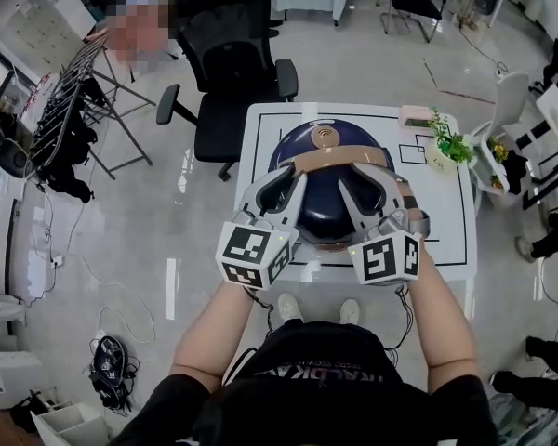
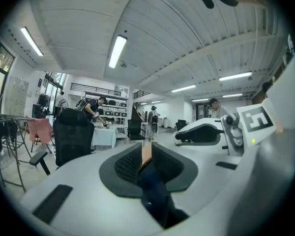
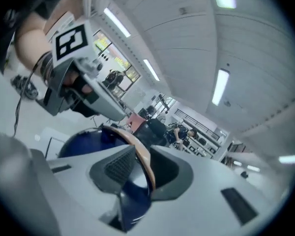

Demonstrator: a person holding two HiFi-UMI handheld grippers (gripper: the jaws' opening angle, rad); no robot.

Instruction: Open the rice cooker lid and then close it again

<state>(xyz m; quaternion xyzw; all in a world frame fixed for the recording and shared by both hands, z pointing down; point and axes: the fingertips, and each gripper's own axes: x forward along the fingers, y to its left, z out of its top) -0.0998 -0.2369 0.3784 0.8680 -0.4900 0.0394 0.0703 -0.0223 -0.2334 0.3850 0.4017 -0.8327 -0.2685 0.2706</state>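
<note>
Two claws meet one tan handle (image 1: 330, 159) that arches over one dark blue rice cooker (image 1: 321, 221). Its lid (image 1: 307, 147) is down, and the cooker sits mid-surface (image 1: 446, 240). At the handle's 9 o'clock end, the left claw (image 1: 284, 177) pinches the strip between its pads (image 2: 128, 165). At the 3 o'clock end, the right claw (image 1: 370, 173) stands spread around the band with a dark gap on one side, though the tilted view makes contact hard to judge. From the cooker, one potted plant (image 1: 446, 147) stands at 2 o'clock, one pink box (image 1: 417, 115) at 1 o'clock, and one black office chair (image 1: 228, 54) at 11 o'clock, off the surface.
</note>
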